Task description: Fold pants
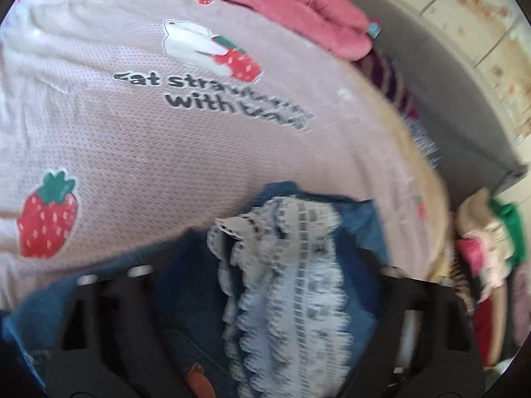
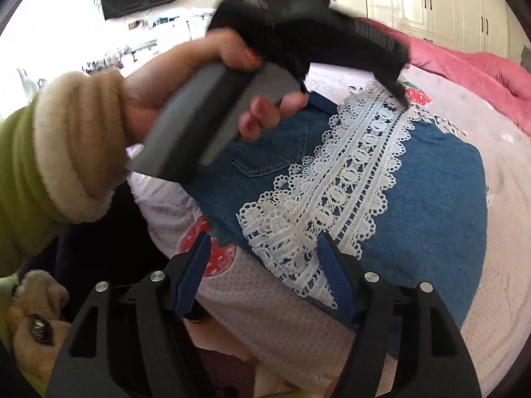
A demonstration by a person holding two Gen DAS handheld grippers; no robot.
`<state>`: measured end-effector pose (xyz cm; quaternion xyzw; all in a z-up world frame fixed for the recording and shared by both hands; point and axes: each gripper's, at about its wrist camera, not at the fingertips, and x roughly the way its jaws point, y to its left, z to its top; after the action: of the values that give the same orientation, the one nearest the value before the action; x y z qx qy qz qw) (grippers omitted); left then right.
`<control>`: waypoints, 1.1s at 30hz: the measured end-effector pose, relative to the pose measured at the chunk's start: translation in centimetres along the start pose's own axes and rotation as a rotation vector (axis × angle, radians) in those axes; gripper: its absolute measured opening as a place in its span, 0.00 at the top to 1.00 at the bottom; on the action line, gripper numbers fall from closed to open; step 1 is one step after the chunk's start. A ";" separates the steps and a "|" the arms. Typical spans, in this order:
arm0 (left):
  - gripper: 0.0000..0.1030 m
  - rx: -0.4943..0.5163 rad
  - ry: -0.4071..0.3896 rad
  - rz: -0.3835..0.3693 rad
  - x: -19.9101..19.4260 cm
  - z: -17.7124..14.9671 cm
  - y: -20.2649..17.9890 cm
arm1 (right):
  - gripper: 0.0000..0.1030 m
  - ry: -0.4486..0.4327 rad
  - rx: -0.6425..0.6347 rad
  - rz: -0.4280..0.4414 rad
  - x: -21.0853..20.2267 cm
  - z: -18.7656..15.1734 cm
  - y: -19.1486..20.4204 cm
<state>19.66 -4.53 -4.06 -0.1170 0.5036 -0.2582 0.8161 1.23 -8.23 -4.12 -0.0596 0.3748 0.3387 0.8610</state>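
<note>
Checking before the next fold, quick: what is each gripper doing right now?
Left gripper: open, blue denim pants with white lace trim between its fingers.
Right gripper: open, holding nothing.

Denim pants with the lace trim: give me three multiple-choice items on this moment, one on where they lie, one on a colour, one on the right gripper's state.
1. The denim pants lie on
A. a strawberry-print bedspread
B. a wooden floor
C. a chair

2. The lace trim is
A. black
B. white
C. red

3. The right gripper is
A. shut on the lace
B. shut on the bedspread
C. open, its blue pads apart over the pants' edge

Answers: 1 A, pink strawberry-print cloth surrounds the denim; 2 B, the lace shows white against blue; 3 C, a wide gap separates the pads and nothing is pinched.
</note>
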 end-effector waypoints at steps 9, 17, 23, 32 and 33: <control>0.78 -0.002 0.026 -0.035 -0.2 0.1 0.2 | 0.36 -0.035 -0.165 -0.110 -2.3 -0.3 1.7; 0.78 -0.001 0.033 -0.017 -0.3 -0.1 0.0 | 0.54 0.042 -0.240 -0.168 1.3 0.7 2.3; 0.78 0.027 0.044 0.011 -0.3 -0.1 -0.2 | 0.85 0.031 -0.185 -0.111 0.2 1.1 0.7; 0.78 0.011 0.047 0.024 0.4 -0.5 0.5 | 0.83 0.066 -0.278 -0.116 1.7 -0.6 1.3; 0.78 0.016 0.042 0.028 0.4 -0.5 0.5 | 0.79 0.056 -0.278 -0.117 1.7 -0.8 1.5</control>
<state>19.48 -4.30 -4.79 -0.0980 0.5203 -0.2533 0.8096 0.63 -6.49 -5.60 -0.2094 0.3438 0.3348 0.8520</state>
